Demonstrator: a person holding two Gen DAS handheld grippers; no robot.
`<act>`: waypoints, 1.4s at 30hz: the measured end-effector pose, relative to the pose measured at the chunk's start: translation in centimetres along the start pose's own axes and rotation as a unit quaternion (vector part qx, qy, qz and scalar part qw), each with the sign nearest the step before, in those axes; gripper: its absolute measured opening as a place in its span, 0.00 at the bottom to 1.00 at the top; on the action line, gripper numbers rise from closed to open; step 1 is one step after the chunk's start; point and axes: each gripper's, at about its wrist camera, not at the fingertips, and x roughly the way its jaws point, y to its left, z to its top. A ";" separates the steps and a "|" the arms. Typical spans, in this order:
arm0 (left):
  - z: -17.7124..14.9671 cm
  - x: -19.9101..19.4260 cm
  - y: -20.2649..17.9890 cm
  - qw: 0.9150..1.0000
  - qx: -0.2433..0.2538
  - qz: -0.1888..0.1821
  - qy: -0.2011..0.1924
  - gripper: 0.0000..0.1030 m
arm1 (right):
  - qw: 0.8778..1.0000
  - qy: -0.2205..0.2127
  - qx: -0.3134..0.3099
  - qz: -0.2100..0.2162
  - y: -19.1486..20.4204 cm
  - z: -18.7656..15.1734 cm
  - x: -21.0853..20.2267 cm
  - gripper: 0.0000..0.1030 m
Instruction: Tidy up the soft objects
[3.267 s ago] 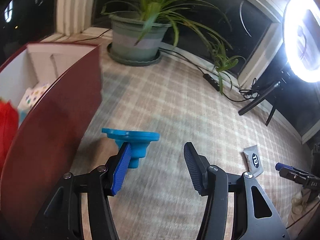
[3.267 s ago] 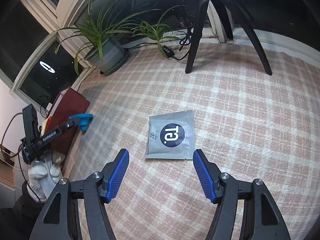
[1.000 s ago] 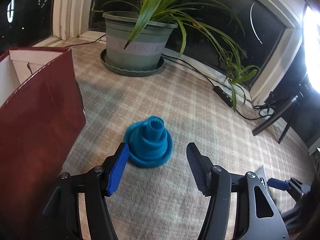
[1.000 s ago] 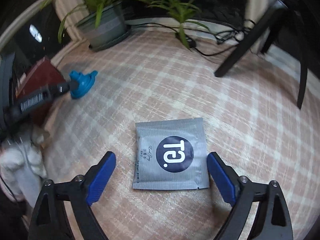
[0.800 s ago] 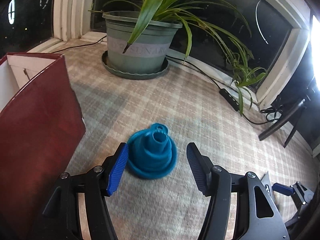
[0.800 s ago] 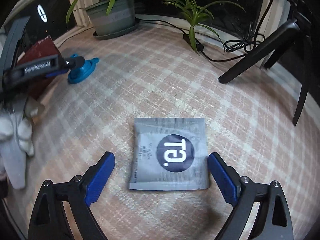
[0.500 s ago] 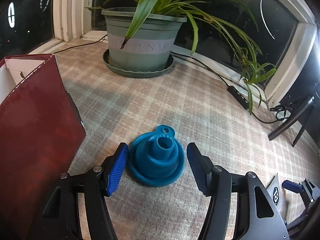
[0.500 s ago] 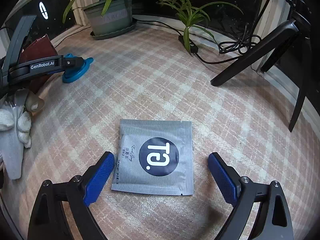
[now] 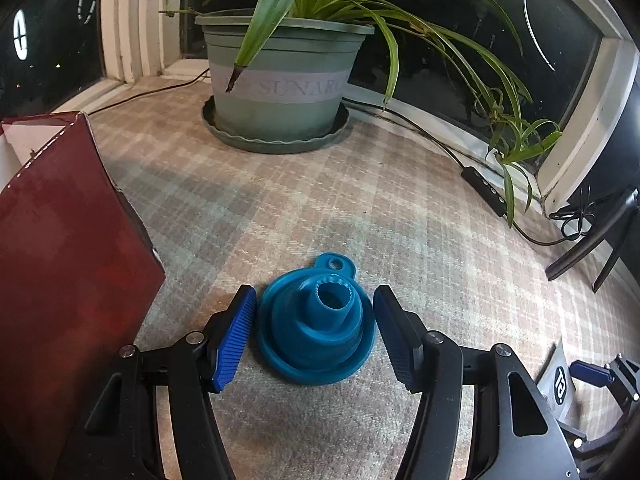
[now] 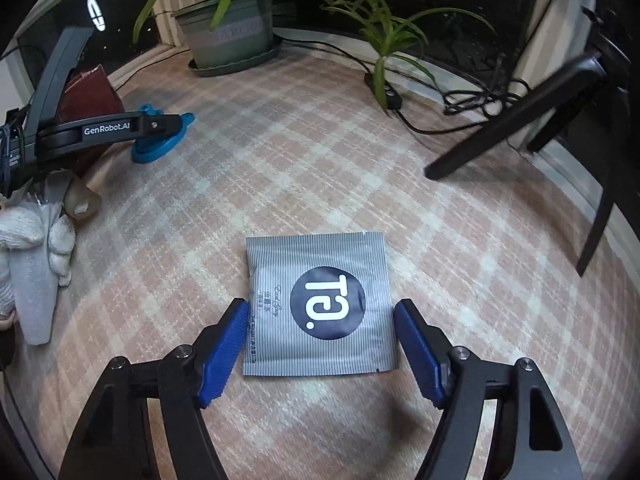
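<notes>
Two soft things lie loose on the plaid cloth [image 10: 328, 128], and neither is gripped yet, so by the look of it the sorting has some way to go. The largest item is the dark red box [image 9: 68, 264] at the left edge of the left wrist view; its inside is out of sight here, so what it already holds cannot be told. A potted spider plant [image 9: 280, 80] stands on its saucer toward the window, well apart from the work. Nearer, the blue collapsible funnel [image 9: 316, 328] sits wide end down on the cloth, spout up, just beside the box, and the left gripper [image 9: 314, 334] hangs low around it with its jaws apart, one ribbed pad on each side of the rim; whether they touch the rim is hard to tell. Smaller and flatter, the silver foil sachet [image 10: 320, 304] with a dark round logo lies face up in the middle of the cloth, and the right gripper [image 10: 320, 344] straddles its near edge, spread wide, pads just outside the two side edges. I judge both tools are set to close; lifting and placing each item, probably in the box, remains.
</notes>
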 end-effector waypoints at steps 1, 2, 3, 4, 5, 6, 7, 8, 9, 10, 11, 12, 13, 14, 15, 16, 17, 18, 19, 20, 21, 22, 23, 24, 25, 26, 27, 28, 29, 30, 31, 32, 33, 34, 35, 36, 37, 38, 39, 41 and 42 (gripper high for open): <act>0.0 0.0 0.0 1.000 0.000 -0.001 0.000 0.54 | 1.000 -0.001 -0.002 0.002 0.0 0.1 0.1 0.68; 0.0 0.0 0.1 1.000 -0.001 -0.003 0.000 0.51 | 1.000 -0.002 -0.003 0.004 0.1 0.2 0.1 0.68; 0.0 -0.1 0.1 1.000 -0.002 -0.005 -0.001 0.49 | 1.000 -0.005 -0.005 0.006 0.1 0.2 0.1 0.67; -0.1 -0.1 0.2 1.000 -0.004 -0.005 -0.002 0.49 | 1.000 -0.006 -0.005 0.007 0.1 0.2 0.1 0.67; -0.1 -0.1 0.3 1.000 -0.007 -0.006 -0.002 0.49 | 1.000 -0.008 -0.004 0.010 0.1 0.1 0.0 0.66; -0.1 -0.1 0.4 1.000 -0.009 -0.008 -0.003 0.49 | 1.000 -0.009 -0.003 0.012 0.0 0.0 0.0 0.66; -0.1 -0.2 0.5 1.000 -0.009 -0.009 -0.003 0.49 | 1.000 -0.010 -0.002 0.014 0.0 0.0 -0.1 0.66; -0.1 -0.2 0.5 1.000 -0.009 -0.010 -0.003 0.49 | 1.000 -0.012 0.000 0.016 -0.1 0.0 -0.1 0.66; -0.1 -0.2 0.4 1.000 -0.009 -0.009 -0.004 0.49 | 1.000 -0.013 0.002 0.017 -0.2 0.0 -0.1 0.66; -0.1 -0.1 0.4 1.000 -0.008 -0.008 -0.003 0.48 | 1.000 -0.014 -0.001 0.016 -0.1 0.1 0.0 0.66; -0.1 -0.1 0.3 1.000 -0.006 -0.008 -0.003 0.48 | 1.000 -0.015 -0.006 0.012 0.1 0.1 0.1 0.66; -0.2 -0.1 0.3 1.000 -0.006 -0.006 -0.004 0.48 | 1.000 -0.015 -0.011 0.009 0.3 0.3 0.1 0.66; -0.2 -0.1 0.3 1.000 -0.007 -0.007 -0.005 0.48 | 1.000 -0.016 -0.011 0.011 0.5 0.3 0.1 0.66; -0.2 -0.2 0.4 1.000 -0.008 -0.009 -0.005 0.47 | 1.000 -0.017 -0.010 0.016 0.5 0.5 0.1 0.66; -0.2 -0.2 0.5 1.000 -0.010 -0.012 -0.005 0.47 | 1.000 -0.019 -0.007 0.020 0.6 0.6 0.0 0.65; -0.2 -0.2 0.5 1.000 -0.012 -0.015 -0.004 0.47 | 1.000 -0.022 -0.007 0.020 0.6 0.6 -0.1 0.65; -0.2 -0.2 0.6 1.000 -0.014 -0.017 -0.004 0.46 | 0.999 -0.025 -0.009 0.020 0.7 0.6 -0.2 0.64; -0.2 -0.3 0.7 1.000 -0.017 -0.018 -0.005 0.46 | 0.999 -0.026 -0.009 0.019 0.8 0.6 -0.3 0.63; -0.2 -0.3 0.7 1.000 -0.018 -0.018 -0.006 0.46 | 0.999 -0.028 -0.010 0.020 0.8 0.6 -0.3 0.62; -0.3 -0.3 0.7 1.000 -0.018 -0.018 -0.007 0.46 | 0.999 -0.029 -0.011 0.020 0.8 0.6 -0.4 0.62; -0.3 -0.4 0.7 1.000 -0.017 -0.017 -0.008 0.46 | 0.999 -0.030 -0.010 0.020 0.8 0.5 -0.5 0.61; -0.3 -0.4 0.7 1.000 -0.016 -0.017 -0.009 0.46 | 0.999 -0.029 -0.010 0.021 0.8 0.5 -0.5 0.61; -0.3 -0.5 0.6 1.000 -0.014 -0.017 -0.010 0.45 | 0.999 -0.027 -0.011 0.021 0.8 0.5 -0.5 0.61; -0.3 -0.4 0.6 1.000 -0.011 -0.018 -0.009 0.45 | 0.999 -0.026 -0.012 0.021 0.8 0.5 -0.5 0.62; -0.3 -0.4 0.4 1.000 -0.008 -0.017 -0.008 0.45 | 0.999 -0.027 -0.012 0.019 0.8 0.5 -0.5 0.62; -0.3 -0.4 0.3 1.000 -0.005 -0.014 -0.009 0.45 | 0.999 -0.026 -0.011 0.019 0.8 0.6 -0.5 0.62; -0.3 -0.3 0.3 1.000 -0.003 -0.014 -0.010 0.45 | 0.999 -0.024 -0.010 0.022 0.7 0.7 -0.3 0.66; -0.3 -0.3 0.3 1.000 -0.002 -0.015 -0.010 0.45 | 1.000 -0.015 -0.007 0.026 0.6 0.7 0.0 0.67; -0.3 -0.3 0.3 1.000 -0.003 -0.015 -0.009 0.45 | 0.999 -0.018 -0.011 0.026 0.6 0.9 0.2 0.69; -0.3 -0.3 0.4 1.000 -0.004 -0.015 -0.008 0.45 | 0.999 -0.016 -0.017 0.023 0.7 0.9 0.3 0.69; -0.3 -0.3 0.4 1.000 -0.005 -0.016 -0.007 0.45 | 0.999 -0.017 -0.021 0.022 0.8 1.0 0.3 0.69; -0.2 -0.2 0.4 1.000 -0.005 -0.018 -0.004 0.45 | 0.999 -0.020 -0.023 0.023 0.9 1.0 0.4 0.68; -0.2 -0.1 0.4 1.000 -0.006 -0.018 -0.003 0.45 | 0.999 -0.022 -0.023 0.024 0.9 1.0 0.3 0.67; -0.2 -0.1 0.5 1.000 -0.007 -0.018 -0.002 0.45 | 0.999 -0.022 -0.024 0.025 0.9 0.9 0.3 0.67; -0.1 -0.1 0.5 1.000 -0.008 -0.018 -0.002 0.45 | 0.999 -0.022 -0.023 0.025 0.8 0.9 0.2 0.65; -0.1 -0.1 0.6 1.000 -0.008 -0.019 -0.002 0.45 | 0.999 -0.023 -0.020 0.028 0.7 0.9 0.1 0.64; -0.1 -0.1 0.6 1.000 -0.009 -0.020 -0.003 0.45 | 0.999 -0.024 -0.015 0.032 0.5 0.9 0.1 0.63; -0.1 -0.2 0.6 1.000 -0.010 -0.020 -0.004 0.45 | 0.999 -0.025 -0.009 0.036 0.3 0.9 0.0 0.62; -0.1 -0.3 0.6 1.000 -0.010 -0.021 -0.006 0.45 | 0.999 -0.028 -0.004 0.039 0.2 0.9 -0.1 0.61; -0.1 -0.3 0.6 1.000 -0.011 -0.020 -0.008 0.45 | 0.999 -0.034 -0.003 0.040 0.1 0.8 -0.4 0.58; -0.1 -0.3 0.6 1.000 -0.011 -0.020 -0.008 0.45 | 0.999 -0.039 -0.004 0.036 0.2 0.8 -0.5 0.56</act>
